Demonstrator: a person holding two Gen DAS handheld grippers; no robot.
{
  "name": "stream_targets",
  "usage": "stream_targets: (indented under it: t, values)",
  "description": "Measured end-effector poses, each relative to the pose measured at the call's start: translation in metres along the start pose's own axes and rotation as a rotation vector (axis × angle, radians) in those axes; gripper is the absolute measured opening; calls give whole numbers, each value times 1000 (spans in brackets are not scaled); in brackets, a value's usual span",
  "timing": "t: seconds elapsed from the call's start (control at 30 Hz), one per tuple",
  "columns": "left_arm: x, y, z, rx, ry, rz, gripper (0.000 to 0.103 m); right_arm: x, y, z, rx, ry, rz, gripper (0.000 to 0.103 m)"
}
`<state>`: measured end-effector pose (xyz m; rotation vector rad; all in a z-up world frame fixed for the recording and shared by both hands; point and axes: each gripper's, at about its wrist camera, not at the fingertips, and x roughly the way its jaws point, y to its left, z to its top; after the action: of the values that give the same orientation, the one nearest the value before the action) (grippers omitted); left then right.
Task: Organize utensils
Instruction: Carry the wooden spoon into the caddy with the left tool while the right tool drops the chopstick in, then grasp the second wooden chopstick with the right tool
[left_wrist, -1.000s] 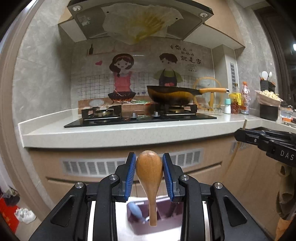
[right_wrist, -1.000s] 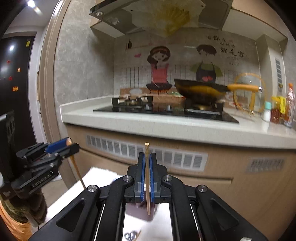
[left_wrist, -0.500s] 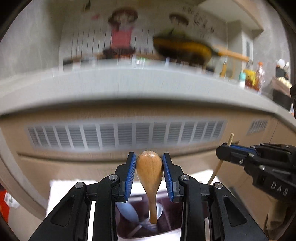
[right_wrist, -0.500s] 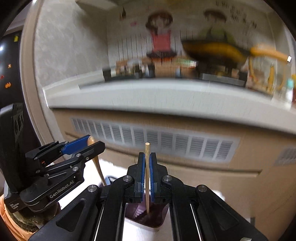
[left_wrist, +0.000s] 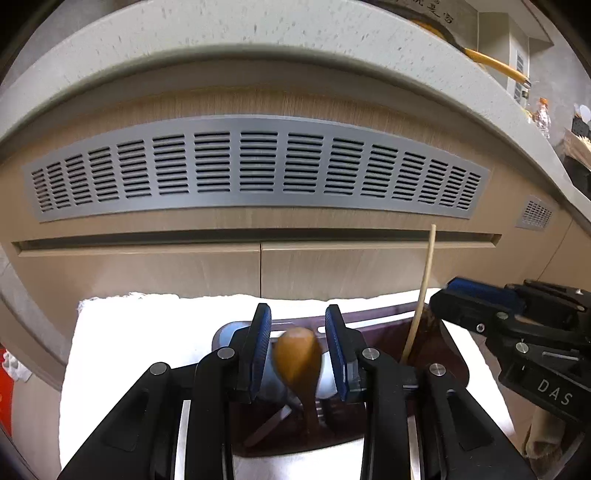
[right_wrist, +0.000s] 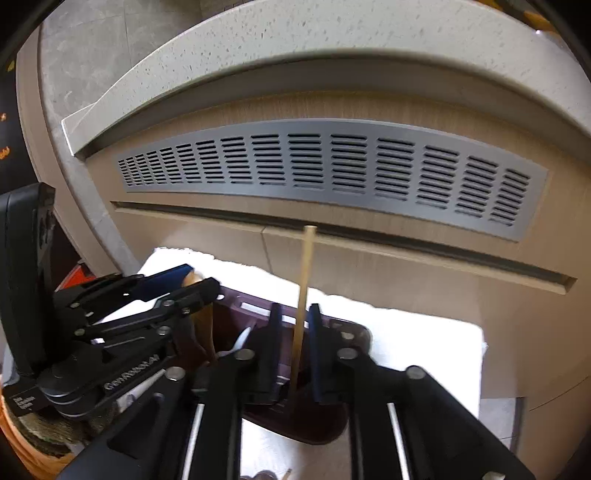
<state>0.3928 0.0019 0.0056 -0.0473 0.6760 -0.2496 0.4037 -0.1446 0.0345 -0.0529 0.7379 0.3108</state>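
A dark maroon utensil holder (left_wrist: 417, 332) stands on a white towel (left_wrist: 122, 332); it also shows in the right wrist view (right_wrist: 236, 302). My left gripper (left_wrist: 298, 347) is open, and the wooden spoon (left_wrist: 299, 358) stands loose between its jaws, handle down in the holder. My right gripper (right_wrist: 294, 332) is open too, and the thin wooden chopstick (right_wrist: 304, 280) stands between its jaws with its lower end in the holder. The chopstick (left_wrist: 423, 291) shows at the right in the left wrist view, next to the right gripper. Other utensils lie inside the holder, partly hidden.
A beige cabinet front with a grey vent grille (left_wrist: 255, 166) and a drawer gap rises just behind the towel. The speckled countertop edge (left_wrist: 258, 33) overhangs it. A pan handle (left_wrist: 495, 62) sticks out at the upper right.
Both grippers have dropped down over the holder and opened. The spoon and the chopstick, gripped before, now stand loose between the jaws and sit lower in the holder.
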Motion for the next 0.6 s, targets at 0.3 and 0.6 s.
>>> stream_targets:
  t: [0.3, 0.6]
  values:
    - [-51, -7, -13, 14, -42, 12, 49, -51, -1, -24, -29, -54, -55, 37]
    - [-79, -2, -81, 0, 3, 38, 63, -41, 29, -112, -130, 97, -15, 46]
